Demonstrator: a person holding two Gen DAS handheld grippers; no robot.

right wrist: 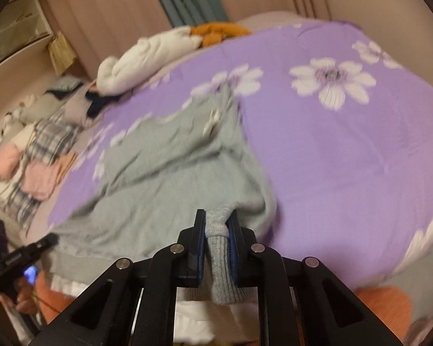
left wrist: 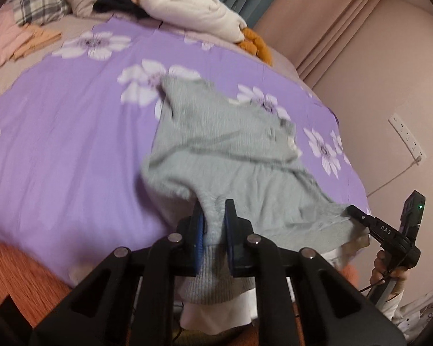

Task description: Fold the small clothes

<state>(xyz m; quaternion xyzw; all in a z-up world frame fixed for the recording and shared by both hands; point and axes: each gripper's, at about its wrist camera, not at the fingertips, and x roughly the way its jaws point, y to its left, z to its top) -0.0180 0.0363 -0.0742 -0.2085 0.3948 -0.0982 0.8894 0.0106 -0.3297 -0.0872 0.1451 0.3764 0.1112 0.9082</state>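
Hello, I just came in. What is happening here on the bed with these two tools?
A person is folding a grey knit sweater on the purple flowered bedcover. The left gripper and the right gripper are each shut on the ribbed hem at the near edge of the bed. The rest of the sweater lies spread, somewhat rumpled, and is not yet folded. Folded pink clothes lie near the pillows.

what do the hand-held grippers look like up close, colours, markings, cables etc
The left hand-held gripper and the right hand-held gripper match: matte black angular linkage arms with round silver pivot pins and two flat black fingers lined with blue pads. From the side, the right one bears white "DAS" lettering, a green indicator light and a thin dark cable beneath, near a pale sleeve cuff.
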